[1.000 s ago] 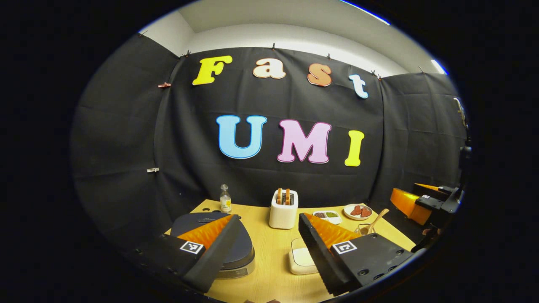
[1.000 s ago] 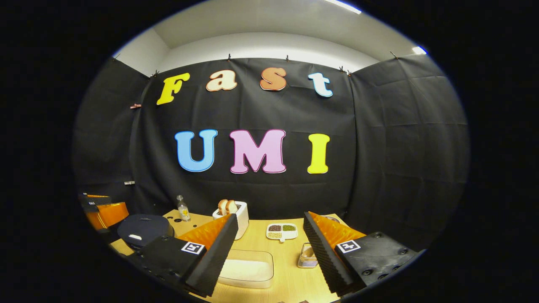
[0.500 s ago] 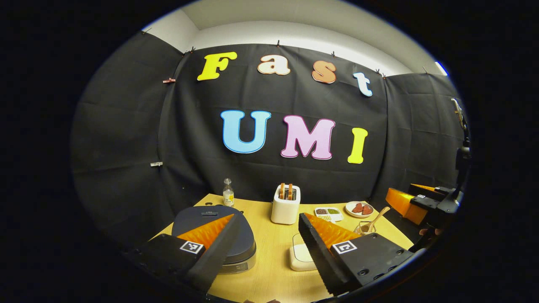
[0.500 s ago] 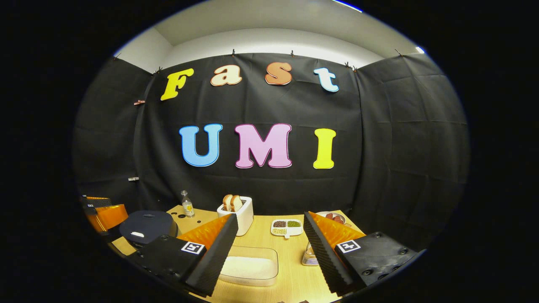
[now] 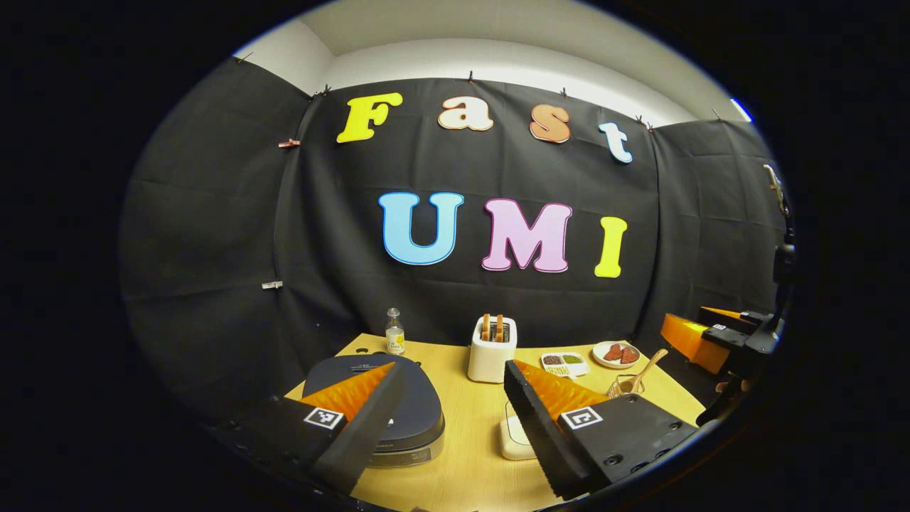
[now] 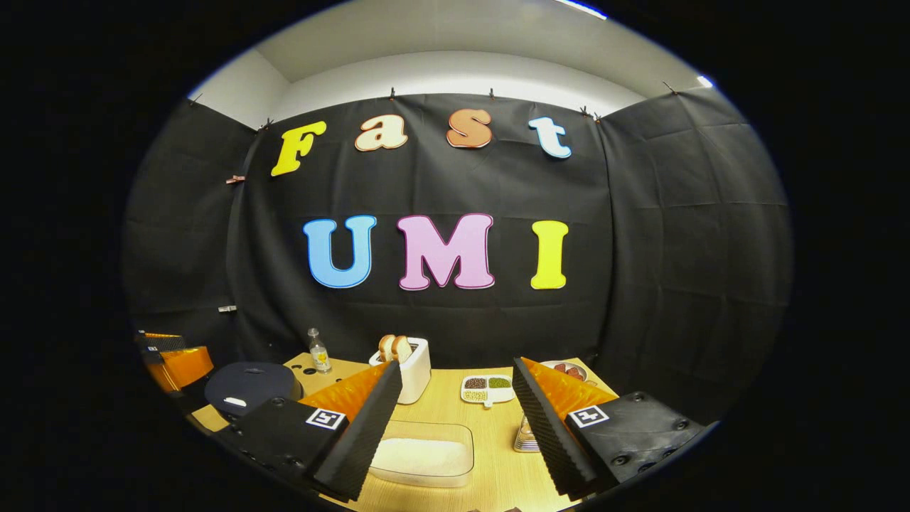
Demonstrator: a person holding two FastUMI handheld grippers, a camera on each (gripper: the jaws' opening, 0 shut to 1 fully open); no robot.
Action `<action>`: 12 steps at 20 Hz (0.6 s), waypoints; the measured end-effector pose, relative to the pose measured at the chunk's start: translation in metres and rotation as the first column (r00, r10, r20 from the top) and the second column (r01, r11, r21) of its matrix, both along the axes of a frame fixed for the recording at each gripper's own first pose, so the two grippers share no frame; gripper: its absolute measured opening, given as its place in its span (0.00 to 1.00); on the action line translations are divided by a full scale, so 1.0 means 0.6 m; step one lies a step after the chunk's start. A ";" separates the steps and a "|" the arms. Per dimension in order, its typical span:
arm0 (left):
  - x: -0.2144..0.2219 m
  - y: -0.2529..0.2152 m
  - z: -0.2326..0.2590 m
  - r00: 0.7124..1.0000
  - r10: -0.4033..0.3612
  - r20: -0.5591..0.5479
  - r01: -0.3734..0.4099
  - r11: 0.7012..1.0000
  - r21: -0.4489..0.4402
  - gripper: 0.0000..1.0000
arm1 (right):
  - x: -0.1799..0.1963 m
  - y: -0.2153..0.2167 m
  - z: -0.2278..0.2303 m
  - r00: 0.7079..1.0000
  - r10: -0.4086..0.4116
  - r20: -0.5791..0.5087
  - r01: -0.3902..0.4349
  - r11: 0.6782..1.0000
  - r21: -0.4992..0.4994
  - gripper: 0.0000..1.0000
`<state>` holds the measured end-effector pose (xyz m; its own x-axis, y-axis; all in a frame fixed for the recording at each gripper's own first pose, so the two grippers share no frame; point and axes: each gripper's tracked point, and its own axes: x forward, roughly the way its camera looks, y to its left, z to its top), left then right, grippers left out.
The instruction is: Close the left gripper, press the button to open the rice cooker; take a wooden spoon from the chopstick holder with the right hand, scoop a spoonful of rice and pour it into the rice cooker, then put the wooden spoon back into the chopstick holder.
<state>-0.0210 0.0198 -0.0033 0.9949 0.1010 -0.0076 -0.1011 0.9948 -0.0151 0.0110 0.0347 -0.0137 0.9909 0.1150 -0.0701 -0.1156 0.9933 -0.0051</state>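
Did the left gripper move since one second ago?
Yes. In the left gripper view the toaster and the rice cooker sit further right than before, so the left gripper swung a bit left.

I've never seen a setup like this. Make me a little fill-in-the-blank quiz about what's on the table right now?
1. The rice cooker has its lid ____.
2. The toaster holds two slices of ____.
3. The wooden spoon stands in the chopstick ____.
4. The left gripper has its jaws ____, holding nothing.

Missing words: closed; bread; holder; open
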 end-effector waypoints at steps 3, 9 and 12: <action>0.012 0.028 0.012 1.000 0.020 -0.006 -0.020 0.999 0.026 0.95 | 0.008 -0.015 0.008 1.000 -0.020 0.008 0.020 1.000 0.015 0.98; 0.051 0.056 0.001 0.997 0.013 -0.076 -0.010 0.999 0.033 0.58 | 0.039 -0.064 0.011 0.997 -0.076 0.010 0.075 0.997 0.033 0.98; 0.077 0.070 -0.023 0.991 0.004 -0.134 -0.008 1.000 -0.022 0.33 | 0.060 -0.098 -0.002 0.995 -0.099 -0.016 0.099 0.994 0.037 0.98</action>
<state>0.0252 0.0615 -0.0169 0.9841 0.1052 -0.1432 -0.1097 0.9937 -0.0236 0.0469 -0.0240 -0.0151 0.9965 0.0191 -0.0812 -0.0165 0.9993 0.0334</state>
